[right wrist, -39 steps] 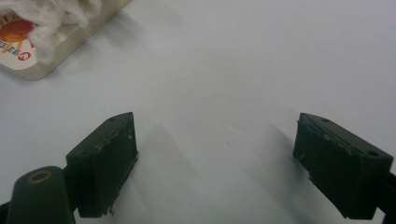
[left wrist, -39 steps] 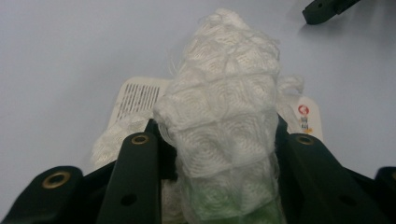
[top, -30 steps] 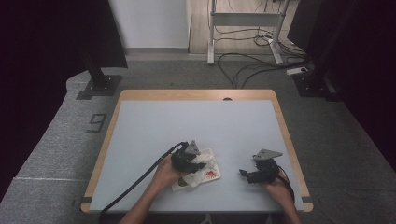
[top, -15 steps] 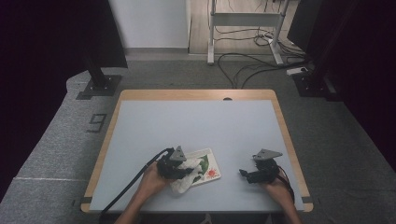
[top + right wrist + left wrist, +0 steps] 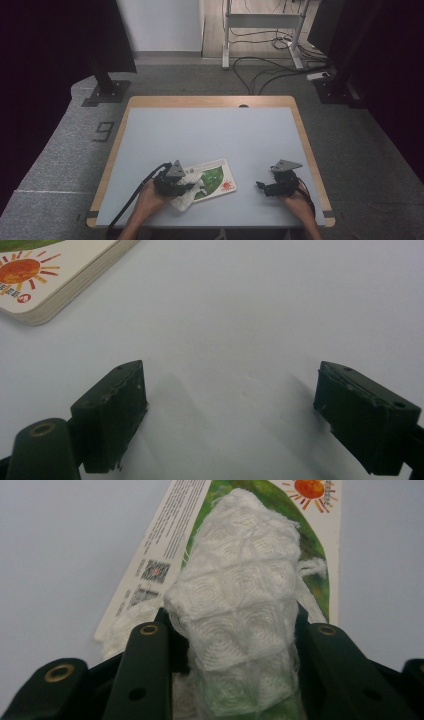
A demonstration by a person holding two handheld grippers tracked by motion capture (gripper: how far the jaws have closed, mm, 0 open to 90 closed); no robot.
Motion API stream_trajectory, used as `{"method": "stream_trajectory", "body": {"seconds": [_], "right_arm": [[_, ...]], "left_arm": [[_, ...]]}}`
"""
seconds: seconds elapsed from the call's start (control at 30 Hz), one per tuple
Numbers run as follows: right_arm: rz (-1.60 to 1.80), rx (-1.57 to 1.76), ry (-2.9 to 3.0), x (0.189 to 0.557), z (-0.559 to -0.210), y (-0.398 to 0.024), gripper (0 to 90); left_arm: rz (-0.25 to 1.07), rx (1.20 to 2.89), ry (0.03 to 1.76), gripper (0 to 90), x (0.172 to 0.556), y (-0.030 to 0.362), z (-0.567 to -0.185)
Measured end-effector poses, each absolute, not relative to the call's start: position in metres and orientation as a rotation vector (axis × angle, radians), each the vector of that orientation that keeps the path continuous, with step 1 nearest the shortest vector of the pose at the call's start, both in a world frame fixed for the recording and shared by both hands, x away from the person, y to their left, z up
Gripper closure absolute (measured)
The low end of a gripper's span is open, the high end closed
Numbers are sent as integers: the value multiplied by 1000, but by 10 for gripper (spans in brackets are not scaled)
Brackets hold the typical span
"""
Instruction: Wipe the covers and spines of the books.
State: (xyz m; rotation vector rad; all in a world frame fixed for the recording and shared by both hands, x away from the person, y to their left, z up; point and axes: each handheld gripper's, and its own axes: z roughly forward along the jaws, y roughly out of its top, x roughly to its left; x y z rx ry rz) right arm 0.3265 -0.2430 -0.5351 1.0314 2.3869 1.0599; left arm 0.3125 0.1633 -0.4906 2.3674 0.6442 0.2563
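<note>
A thin book (image 5: 220, 179) with a green cover and an orange sun lies flat near the table's front edge. My left gripper (image 5: 191, 188) rests on the book's left end, shut on a bunched white waffle-weave cloth (image 5: 186, 198). In the left gripper view the cloth (image 5: 240, 605) bulges up between the jaws of that gripper (image 5: 235, 637) and hides part of the book (image 5: 165, 545). My right gripper (image 5: 260, 186) sits on the table to the right of the book, open, with nothing between its jaws (image 5: 230, 395). The book's corner (image 5: 45, 275) lies ahead of it to the left.
The pale blue table (image 5: 210, 130) has a wooden rim. Black cables trail from both grippers toward the front edge. Beyond the table are a black stand base (image 5: 107, 92) on grey floor and loose cables (image 5: 265, 65).
My left gripper has slid left across the book with the cloth, uncovering more of the green cover and the sun. The right gripper has stayed put.
</note>
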Motion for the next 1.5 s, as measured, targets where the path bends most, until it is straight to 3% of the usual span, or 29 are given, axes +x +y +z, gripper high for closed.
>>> {"method": "stream_trajectory", "body": {"seconds": [0.93,1.5], "right_arm": [[1060,1031,2384,326,-535,-243,128],[1059,1033,2387,326,-535,-243,128]], "left_arm": [[201,2321,667,611,284,174,-494],[186,2357,580,610,301,126,-496]]}}
